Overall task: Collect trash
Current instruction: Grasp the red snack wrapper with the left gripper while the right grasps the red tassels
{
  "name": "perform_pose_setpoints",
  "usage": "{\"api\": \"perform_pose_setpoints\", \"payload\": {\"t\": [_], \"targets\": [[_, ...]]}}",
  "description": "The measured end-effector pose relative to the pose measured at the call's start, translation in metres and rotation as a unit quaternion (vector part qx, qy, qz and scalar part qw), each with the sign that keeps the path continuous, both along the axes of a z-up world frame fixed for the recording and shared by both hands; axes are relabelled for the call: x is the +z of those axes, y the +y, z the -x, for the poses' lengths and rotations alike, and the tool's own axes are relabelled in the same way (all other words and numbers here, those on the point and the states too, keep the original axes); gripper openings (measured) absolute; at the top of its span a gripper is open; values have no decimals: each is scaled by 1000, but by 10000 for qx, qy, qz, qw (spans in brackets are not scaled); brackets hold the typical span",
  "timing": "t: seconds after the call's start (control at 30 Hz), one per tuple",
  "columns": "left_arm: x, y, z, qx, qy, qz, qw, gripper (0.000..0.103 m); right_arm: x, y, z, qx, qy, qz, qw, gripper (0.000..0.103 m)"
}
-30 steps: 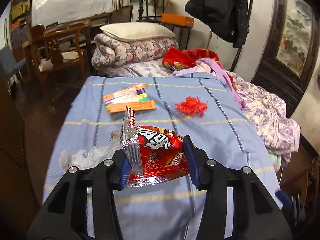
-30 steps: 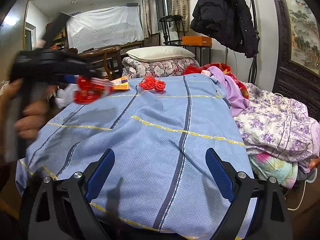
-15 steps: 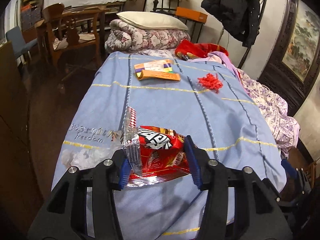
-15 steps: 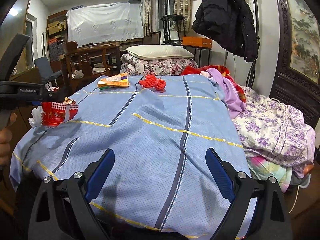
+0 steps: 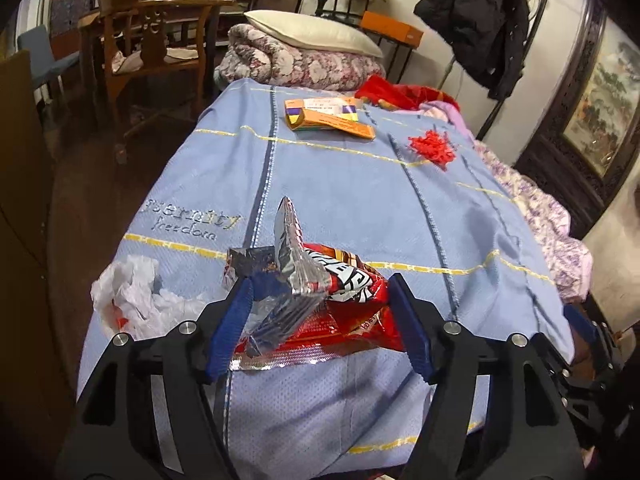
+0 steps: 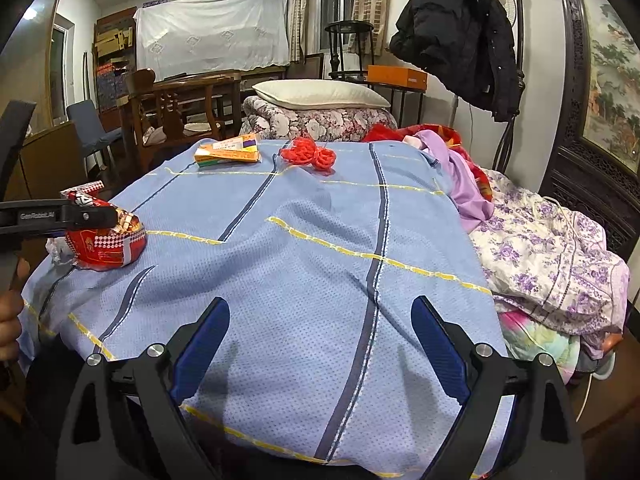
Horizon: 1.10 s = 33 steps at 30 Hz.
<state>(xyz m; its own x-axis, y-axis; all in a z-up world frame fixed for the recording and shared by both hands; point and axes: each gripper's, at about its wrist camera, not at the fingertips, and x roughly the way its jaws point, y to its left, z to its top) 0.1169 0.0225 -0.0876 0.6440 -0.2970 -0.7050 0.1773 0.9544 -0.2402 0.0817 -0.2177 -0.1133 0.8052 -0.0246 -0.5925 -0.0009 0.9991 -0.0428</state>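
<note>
So, left gripper clamped on the red snack bag.
Blanket reads "eternity freedom"; right gripper spread wide, holding nothing.

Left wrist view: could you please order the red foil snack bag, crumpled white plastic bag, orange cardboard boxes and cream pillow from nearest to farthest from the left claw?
1. Red foil snack bag, in the left claw.
2. Crumpled white plastic bag, left.
3. Orange cardboard boxes, far centre.
4. Cream pillow, beyond the bed.

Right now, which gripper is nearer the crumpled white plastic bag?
Left. The left gripper, holding the red snack bag, sits right beside the white plastic bag. The right gripper is open, farther along the blue bedspread.
</note>
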Motion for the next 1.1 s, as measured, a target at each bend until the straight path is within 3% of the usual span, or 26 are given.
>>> {"api": "perform_pose_setpoints", "payload": {"t": [0.13, 0.37, 0.63, 0.77, 0.9, 1.0, 1.1], "targets": [[-1, 5, 10, -184, -76, 284, 9994, 58, 0, 0, 0, -1, -3, -2, 10000, 90], [5, 8, 26, -322, -236, 428, 9983, 53, 0, 0, -1, 4, 4, 4, 10000, 90], [7, 5, 28, -366, -290, 457, 9979, 50, 2, 1, 0, 1, -26, 24, 10000, 90], [11, -2, 27, -388, -386, 317, 9980, 50, 25, 5, -4, 214, -320, 83, 9992, 90], [9, -4, 21, -373, -359, 257, 9983, 50, 62, -1, -43, 414, -427, -404, 9974, 90], [9, -4, 16, -351, -359, 264, 9984, 50, 76, -9, -106, 500, -64, -859, 9950, 90], [7, -3, 12, -341, -368, 240, 9984, 50, 71, -10, -161, 371, 240, -936, 9946, 90]]}}
